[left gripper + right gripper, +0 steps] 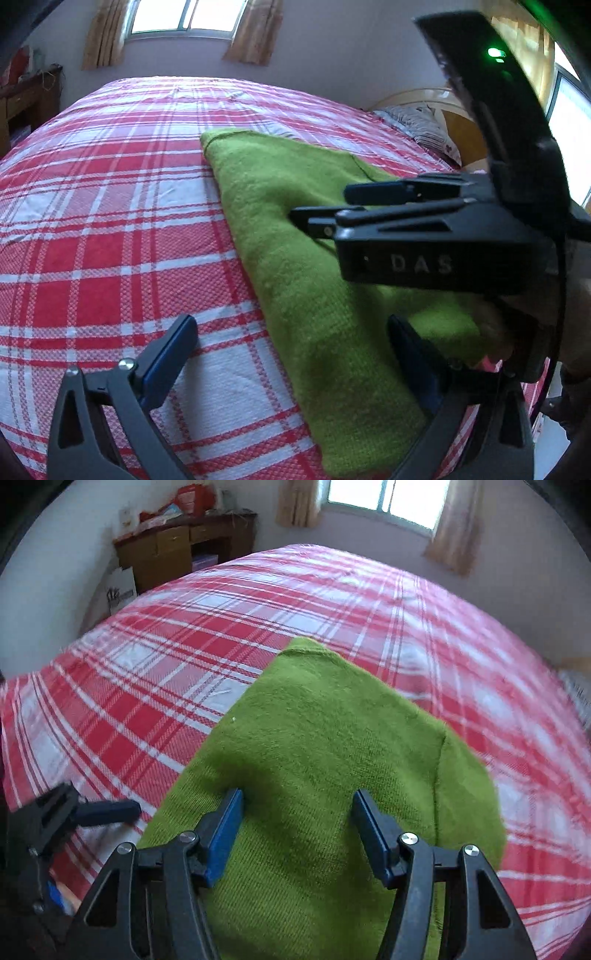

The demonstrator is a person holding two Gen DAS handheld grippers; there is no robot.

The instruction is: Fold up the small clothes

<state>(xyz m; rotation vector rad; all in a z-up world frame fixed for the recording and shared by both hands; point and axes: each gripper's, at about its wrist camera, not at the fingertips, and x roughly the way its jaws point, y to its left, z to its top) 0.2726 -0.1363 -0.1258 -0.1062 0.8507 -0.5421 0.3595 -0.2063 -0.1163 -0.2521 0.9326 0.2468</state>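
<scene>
Left wrist view: we look down on a green knitted garment (314,266), folded into a long strip and lying diagonally across a bed with a red-and-white plaid sheet (110,236). Our left gripper (295,354) stands wide, one blue-padded finger over the bare sheet and the other at the garment's near right edge; nothing is between the pads. The right gripper (317,214) reaches in from the right, low over the green cloth, seen side-on (we cannot tell from here how far apart its fingers are). A window (184,16) with curtains and a pillow (424,125) sit behind.

Right wrist view: the right gripper (297,834) is spread wide just above the garment (325,746), its blue pads (225,834) holding nothing. The left gripper (107,812) shows at the left edge over the sheet (184,635), beside the cloth. A wooden desk (177,546) stands against the far wall.
</scene>
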